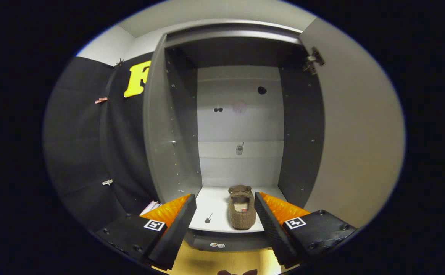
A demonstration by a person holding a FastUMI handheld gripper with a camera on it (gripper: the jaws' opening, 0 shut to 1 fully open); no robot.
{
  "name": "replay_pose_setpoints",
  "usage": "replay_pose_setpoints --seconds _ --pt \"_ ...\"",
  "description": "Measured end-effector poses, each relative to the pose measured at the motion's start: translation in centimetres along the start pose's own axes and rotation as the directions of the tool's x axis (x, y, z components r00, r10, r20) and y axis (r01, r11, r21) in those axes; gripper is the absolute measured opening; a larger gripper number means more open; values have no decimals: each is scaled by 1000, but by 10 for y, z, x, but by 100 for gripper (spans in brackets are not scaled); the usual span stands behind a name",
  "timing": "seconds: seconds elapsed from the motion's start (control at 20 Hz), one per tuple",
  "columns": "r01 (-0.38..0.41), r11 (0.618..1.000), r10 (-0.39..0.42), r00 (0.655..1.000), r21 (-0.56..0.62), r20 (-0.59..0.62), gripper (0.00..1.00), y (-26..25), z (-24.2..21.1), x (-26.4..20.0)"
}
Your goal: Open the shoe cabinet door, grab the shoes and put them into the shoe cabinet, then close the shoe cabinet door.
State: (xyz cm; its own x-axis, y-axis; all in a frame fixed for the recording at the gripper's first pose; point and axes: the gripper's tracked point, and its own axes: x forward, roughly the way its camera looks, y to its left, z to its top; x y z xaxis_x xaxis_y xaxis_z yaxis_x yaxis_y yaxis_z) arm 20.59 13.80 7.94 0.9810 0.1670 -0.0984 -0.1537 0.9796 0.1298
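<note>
One slipper beyond parted jaws

My hand-held gripper points straight ahead, held level. Its two fingers are spread wide apart, with a big gap between them. Nothing is pinched in the gap, and the fingers touch nothing. Each finger has a black ridged pad on its inner side, an orange part behind it, and a black block with a small square marker.
</note>
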Motion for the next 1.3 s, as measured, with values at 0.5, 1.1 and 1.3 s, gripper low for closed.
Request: replay_pose_setpoints --seconds 0.5,1.1,1.3 --pt "21 999 -17 994 -43 111 98 -17 -34 -161" --pt "5 999 0 993 -38 122 98 -92 -47 -283" --pt "50 998 -46 993 -36 105 98 -153 -47 -304"
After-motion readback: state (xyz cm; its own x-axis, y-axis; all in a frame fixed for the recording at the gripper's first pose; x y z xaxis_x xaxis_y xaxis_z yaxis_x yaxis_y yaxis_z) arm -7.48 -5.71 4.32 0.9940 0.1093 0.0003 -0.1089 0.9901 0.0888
